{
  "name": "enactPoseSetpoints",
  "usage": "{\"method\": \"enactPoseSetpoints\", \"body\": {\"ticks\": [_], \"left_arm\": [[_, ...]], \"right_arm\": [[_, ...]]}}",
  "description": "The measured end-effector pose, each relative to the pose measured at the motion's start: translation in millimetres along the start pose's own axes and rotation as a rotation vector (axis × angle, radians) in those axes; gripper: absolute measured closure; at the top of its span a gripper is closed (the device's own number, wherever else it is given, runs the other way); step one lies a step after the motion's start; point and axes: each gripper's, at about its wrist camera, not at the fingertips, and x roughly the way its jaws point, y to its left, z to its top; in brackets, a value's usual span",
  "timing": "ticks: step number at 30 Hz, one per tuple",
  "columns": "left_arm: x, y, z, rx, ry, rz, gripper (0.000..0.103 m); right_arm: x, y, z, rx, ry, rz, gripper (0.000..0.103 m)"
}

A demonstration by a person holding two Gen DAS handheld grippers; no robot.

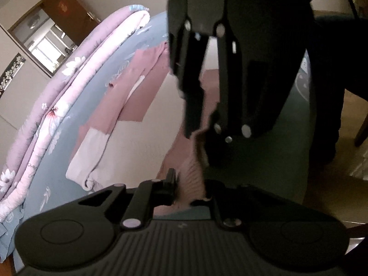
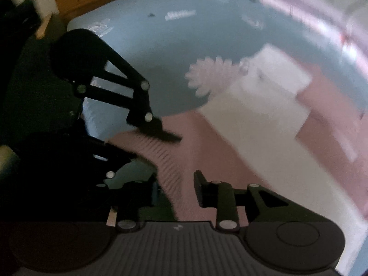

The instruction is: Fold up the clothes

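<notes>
Now, in the left wrist view, the left gripper (image 1: 191,191) is clenching the sweater (image 1: 128,96) hem, the body stretching away across the bed (image 1: 96,78). In the right wrist view, the right gripper (image 2: 177,191) is standing parted, the hem lying between its fingers, unpinched.

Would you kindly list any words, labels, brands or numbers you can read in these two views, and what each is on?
No text can be read in either view.
Red emblem on the brown wooden door: too small and blurred to read.
Small pale mark on the right gripper's ribbed body: a symbol, not legible.
</notes>
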Motion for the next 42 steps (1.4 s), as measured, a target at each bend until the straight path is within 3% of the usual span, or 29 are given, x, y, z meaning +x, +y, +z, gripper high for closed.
{"method": "enactPoseSetpoints", "body": {"ticks": [2,3,9,11,16,18,19,23,26,29,31,32,36,42], "left_arm": [[-1.0,1.5,-1.1,-0.009,0.001,-0.007,0.094],[-1.1,2.4,-1.1,-0.015,0.001,-0.007,0.094],[-5.4,-4.3,-0.5,0.053,-0.014,0.03,0.08],[-4.2,-10.1,-0.1,0.109,-0.02,0.038,0.057],[-2.3,-26.4,3.2,0.249,-0.035,0.069,0.053],[0.0,-29.2,5.1,0.301,-0.035,0.069,0.054],[1.0,-29.8,5.9,0.324,-0.028,0.064,0.059],[6.2,-27.5,9.3,0.365,0.009,0.012,0.099],[5.2,-24.8,11.8,0.357,0.007,-0.002,0.1],[7.4,-15.1,15.8,0.291,0.017,-0.001,0.1],[6.6,-7.7,18.7,0.232,0.022,0.0,0.099],[6.3,-4.1,20.5,0.207,0.027,-0.001,0.099],[5.2,10.0,29.5,0.126,0.036,0.002,0.099],[6.0,15.7,41.0,0.12,0.037,0.023,0.099]], "right_arm": [[-3.6,9.1,-0.4,-0.08,-0.026,-0.033,0.075],[-3.6,11.5,-0.1,-0.099,-0.025,-0.039,0.095],[-3.2,14.2,4.3,-0.12,-0.011,-0.036,0.097],[-2.6,10.7,6.7,-0.09,-0.008,-0.018,0.097],[-2.1,10.0,9.4,-0.072,0.002,0.01,0.097],[-1.3,13.8,9.4,-0.095,0.011,0.015,0.096],[-0.9,15.7,9.4,-0.106,0.015,0.017,0.096],[-0.2,19.8,8.4,-0.137,0.017,0.008,0.096],[-1.7,18.4,8.0,-0.134,0.026,0.007,0.094],[-15.4,13.7,1.8,-0.131,0.016,-0.011,0.08],[-30.4,1.2,-10.0,-0.091,0.0,-0.054,0.062],[-37.8,-7.8,-18.3,-0.059,-0.005,-0.083,0.059],[-62.1,-46.4,-55.9,0.097,-0.004,-0.191,0.057],[-91.6,-74.3,-130.6,0.28,0.019,-0.302,0.049]]}}
